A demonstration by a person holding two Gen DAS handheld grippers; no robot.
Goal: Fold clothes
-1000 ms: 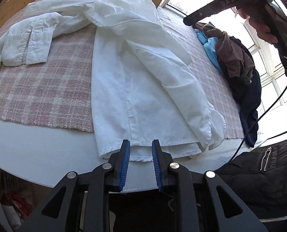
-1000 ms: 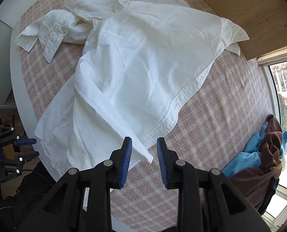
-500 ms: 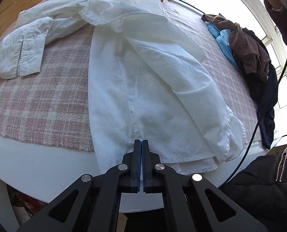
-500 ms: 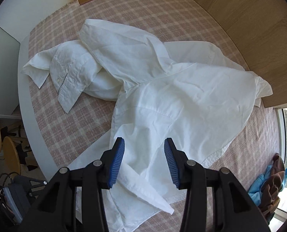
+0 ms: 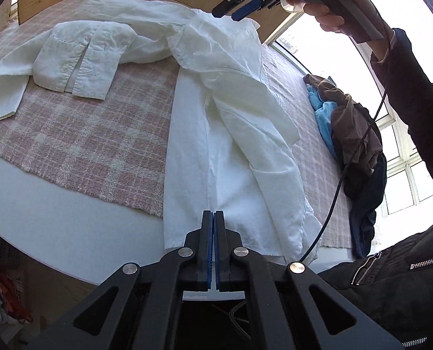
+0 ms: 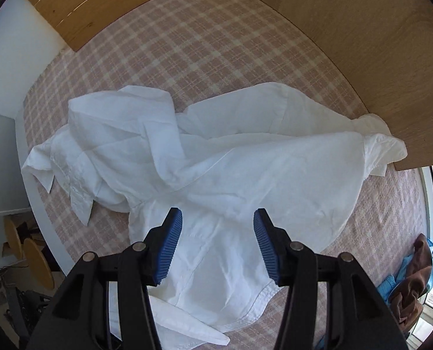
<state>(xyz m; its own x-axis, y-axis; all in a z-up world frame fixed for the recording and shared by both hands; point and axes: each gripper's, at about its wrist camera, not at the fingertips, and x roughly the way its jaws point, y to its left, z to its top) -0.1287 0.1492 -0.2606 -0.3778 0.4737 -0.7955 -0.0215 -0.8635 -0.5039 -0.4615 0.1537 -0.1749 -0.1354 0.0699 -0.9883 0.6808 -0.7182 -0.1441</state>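
A white shirt [image 5: 231, 145] lies lengthwise on a pink plaid cloth [image 5: 85, 134], its hem at the near table edge and one sleeve with its cuff [image 5: 79, 58] thrown out to the left. My left gripper [image 5: 213, 214] is shut on the hem, with its tips over the fabric. In the right wrist view the shirt [image 6: 245, 175] is bunched around the collar. My right gripper [image 6: 216, 218] hovers above it, pointing down, and its jaws are opening with nothing between them. The left wrist view shows that right gripper [image 5: 234, 10] in a hand over the shirt's far end.
The round white table [image 5: 56, 218] shows bare at the near left. A pile of brown, blue and dark clothes [image 5: 350, 122] lies at the right edge by the window. Wooden panels [image 6: 362, 29] stand behind the table. A black cable [image 5: 342, 175] hangs past a person's dark jacket [image 5: 391, 277].
My left gripper's jaws came together at the shirt's hem and stayed shut. My right gripper travelled along the shirt toward the collar end while its jaws spread wider.
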